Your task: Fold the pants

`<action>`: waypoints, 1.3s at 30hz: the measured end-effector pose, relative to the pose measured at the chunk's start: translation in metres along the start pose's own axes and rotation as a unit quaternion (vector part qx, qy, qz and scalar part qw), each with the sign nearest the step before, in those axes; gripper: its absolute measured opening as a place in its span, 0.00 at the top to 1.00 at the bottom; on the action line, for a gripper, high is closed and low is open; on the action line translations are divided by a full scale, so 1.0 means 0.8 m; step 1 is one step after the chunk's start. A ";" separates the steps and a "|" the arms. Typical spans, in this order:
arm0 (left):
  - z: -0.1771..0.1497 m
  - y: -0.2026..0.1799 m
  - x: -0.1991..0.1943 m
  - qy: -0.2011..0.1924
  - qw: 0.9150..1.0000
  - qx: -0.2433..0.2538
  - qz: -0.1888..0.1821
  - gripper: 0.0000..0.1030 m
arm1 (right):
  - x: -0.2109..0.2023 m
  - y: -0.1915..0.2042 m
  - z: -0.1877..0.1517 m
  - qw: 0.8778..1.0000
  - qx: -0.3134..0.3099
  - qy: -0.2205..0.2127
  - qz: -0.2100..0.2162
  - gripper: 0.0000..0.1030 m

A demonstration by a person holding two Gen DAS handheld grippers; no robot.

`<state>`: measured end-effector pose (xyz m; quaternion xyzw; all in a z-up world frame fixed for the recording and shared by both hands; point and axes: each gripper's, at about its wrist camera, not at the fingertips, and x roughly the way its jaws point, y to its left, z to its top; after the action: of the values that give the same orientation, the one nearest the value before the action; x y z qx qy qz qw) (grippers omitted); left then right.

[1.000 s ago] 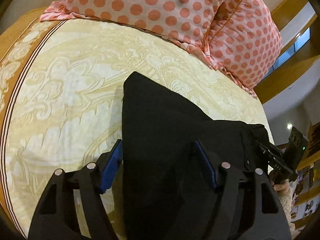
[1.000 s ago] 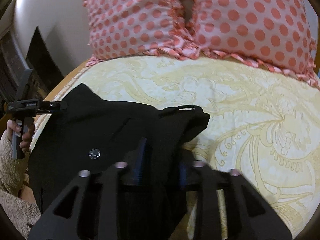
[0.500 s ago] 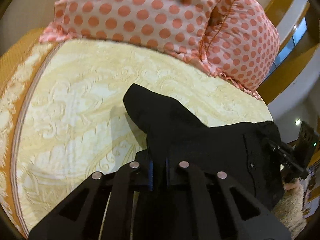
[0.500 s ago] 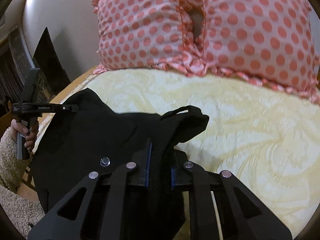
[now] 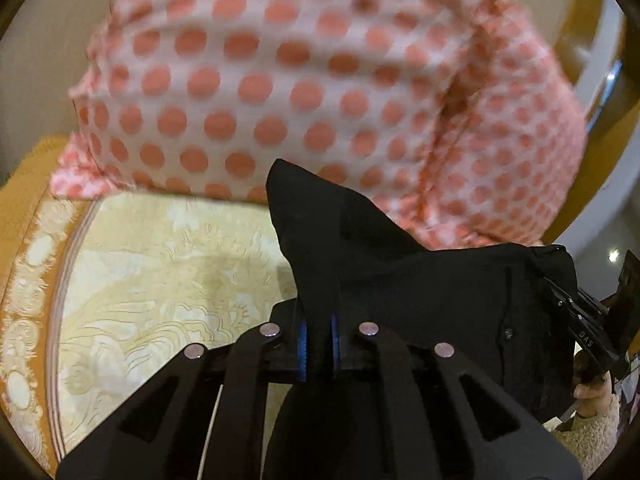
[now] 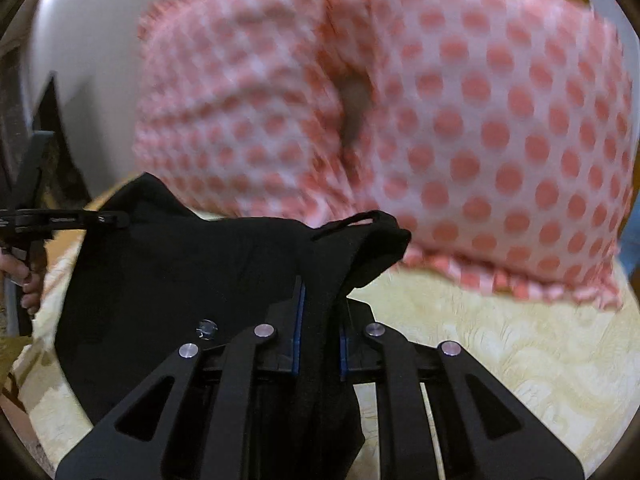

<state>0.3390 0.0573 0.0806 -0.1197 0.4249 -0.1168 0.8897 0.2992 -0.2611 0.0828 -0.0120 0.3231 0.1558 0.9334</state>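
Note:
Black pants point(image 5: 420, 292) hang stretched between my two grippers above a yellow patterned bedspread point(image 5: 160, 272). My left gripper point(image 5: 318, 344) is shut on one corner of the pants, whose tip sticks up past the blue pads. My right gripper point(image 6: 320, 320) is shut on the other corner point(image 6: 360, 248), with a belt loop showing above it. The pants point(image 6: 192, 272) span to the left in the right wrist view, with a metal button point(image 6: 206, 327). The right gripper also shows at the right edge of the left wrist view point(image 5: 588, 320), and the left gripper at the left edge of the right wrist view point(image 6: 76, 218).
Two pink pillows with coral dots point(image 5: 304, 80) point(image 6: 460, 120) lie close ahead at the head of the bed. An orange border point(image 5: 24, 208) marks the bedspread's left edge. A white wall point(image 6: 88, 60) and dark furniture point(image 6: 12, 100) stand to the left.
The left gripper closed on the pants corner a second ago. Both grippers have since lifted the pants off the bed and carried them toward the pillows, which now loom larger.

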 end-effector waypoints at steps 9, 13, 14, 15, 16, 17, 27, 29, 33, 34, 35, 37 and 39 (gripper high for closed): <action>-0.013 0.005 0.049 0.039 0.996 -0.015 0.073 0.61 | 0.041 -0.027 -0.018 0.991 0.049 0.076 -0.103 0.31; -0.035 -0.012 -0.015 -0.018 0.998 0.006 0.059 0.37 | -0.031 -0.029 -0.025 0.982 0.058 -0.001 -0.181 0.23; -0.042 -0.019 -0.028 -0.028 0.998 0.013 0.048 0.30 | -0.045 -0.023 -0.026 0.984 0.051 -0.013 -0.169 0.23; -0.052 -0.028 -0.043 -0.036 0.999 0.023 0.033 0.28 | -0.061 -0.014 -0.031 0.988 0.041 -0.023 -0.145 0.23; -0.067 -0.041 -0.058 -0.039 0.999 0.034 0.009 0.25 | -0.075 0.000 -0.038 0.992 0.029 -0.029 -0.122 0.23; -0.082 -0.054 -0.068 -0.036 0.998 0.043 -0.014 0.22 | -0.086 0.017 -0.048 0.995 0.013 -0.029 -0.099 0.23; -0.170 -0.101 -0.034 0.045 0.996 0.072 -0.032 0.14 | -0.050 0.109 -0.124 0.988 -0.073 0.080 -0.112 0.20; -0.169 -0.106 -0.030 0.048 0.996 0.070 -0.024 0.10 | -0.050 0.103 -0.124 0.989 -0.047 0.088 -0.109 0.19; -0.165 -0.106 -0.027 0.046 0.997 0.057 -0.039 0.02 | -0.048 0.088 -0.123 0.991 -0.012 0.090 -0.100 0.08; -0.167 -0.108 -0.031 0.045 0.997 0.053 -0.036 0.02 | -0.055 0.082 -0.124 0.992 0.008 0.085 -0.093 0.08; -0.169 -0.105 -0.038 0.044 0.997 0.049 -0.035 0.02 | -0.064 0.077 -0.125 0.992 0.025 0.076 -0.097 0.08; -0.181 -0.099 -0.064 0.026 0.998 0.049 -0.026 0.02 | -0.093 0.070 -0.131 0.993 0.064 0.048 -0.093 0.07; -0.198 -0.094 -0.090 0.006 0.998 0.056 0.000 0.02 | -0.122 0.073 -0.144 0.992 0.098 0.019 -0.081 0.04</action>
<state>0.1630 -0.0091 0.0597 -0.0690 0.4229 -0.1413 0.8924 0.1407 -0.2474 0.0554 0.0506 0.3525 0.0467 0.9333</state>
